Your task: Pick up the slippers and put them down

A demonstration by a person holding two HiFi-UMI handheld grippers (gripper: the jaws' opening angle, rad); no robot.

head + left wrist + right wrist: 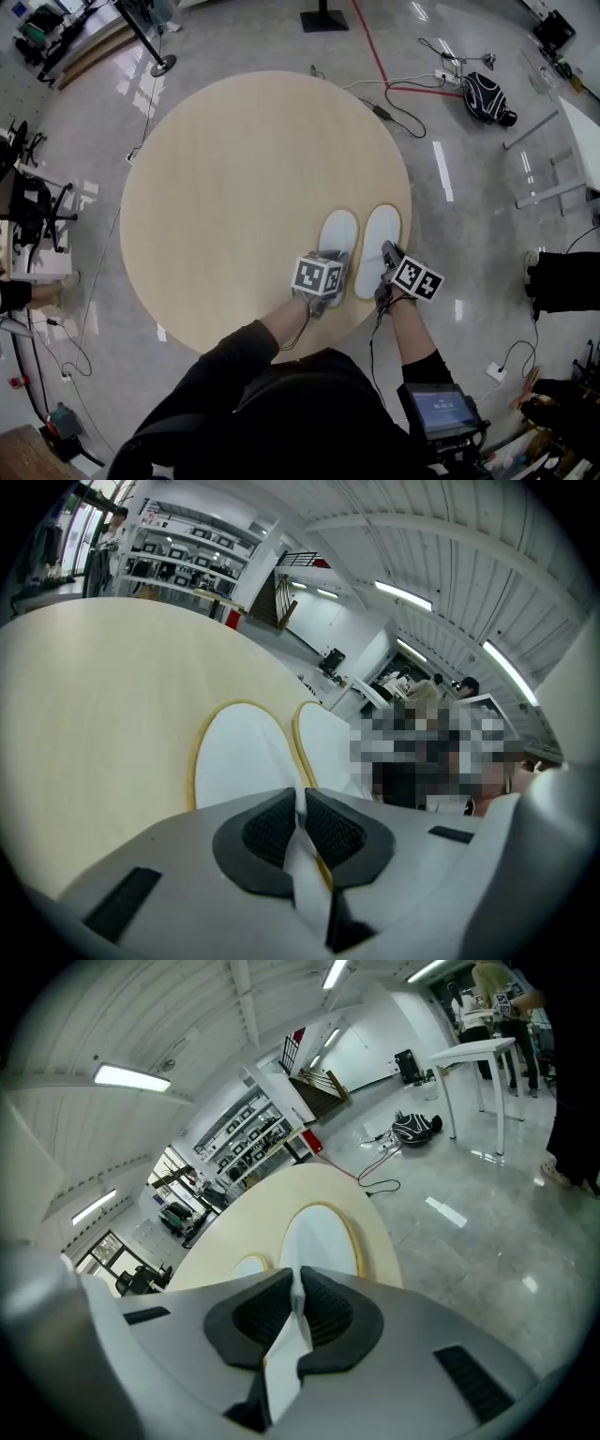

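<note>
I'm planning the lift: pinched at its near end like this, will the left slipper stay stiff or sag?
Probably floppy: the left gripper pinches a thin fold of the left slipper, which bends between the pads. Likely light: it looks flat and thin-soled. Flat on the table, it should not roll, though the far end may droop.

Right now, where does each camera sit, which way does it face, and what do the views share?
Head view: on the person's head, facing steeply down at the round table; both forearms show.
Left gripper view: on the left gripper, looking along jaws shut on the left slipper.
Right gripper view: on the right gripper, looking along jaws shut on the right slipper.
All three share both slippers and the round table.
</note>
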